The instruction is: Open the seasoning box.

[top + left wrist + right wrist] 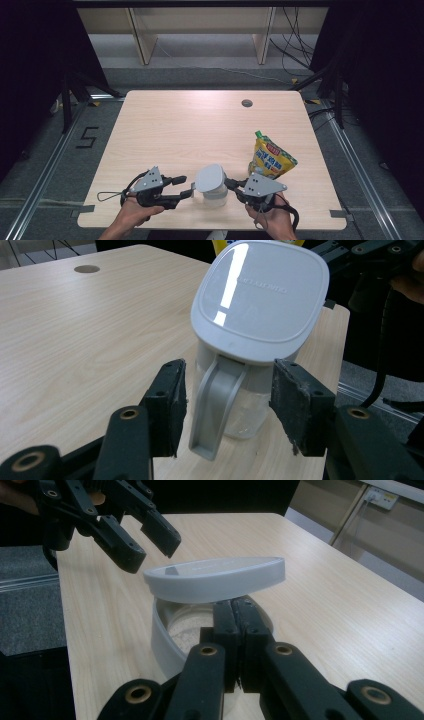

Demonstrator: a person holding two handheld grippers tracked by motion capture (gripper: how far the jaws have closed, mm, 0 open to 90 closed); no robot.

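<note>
A clear jug point(216, 197) with a grey lid point(209, 178) stands near the table's front edge, between my two grippers. In the left gripper view its grey handle point(215, 405) hangs between the pads of my left gripper point(227, 405), which stands open and apart from it. The lid point(215, 577) is tipped up over the jug's rim point(162, 635), and pale powder point(187, 632) lies inside. My right gripper point(235, 605) is shut, its tips tucked under the lid's near edge. In the high view the left gripper point(186, 185) is left of the jug, the right gripper point(229, 184) right of it.
A yellow pouch with a green cap point(270, 159) lies just behind my right hand. The wooden table point(190, 125) has a round cable hole point(246, 103) at the back. Dark floor rails and cables surround the table.
</note>
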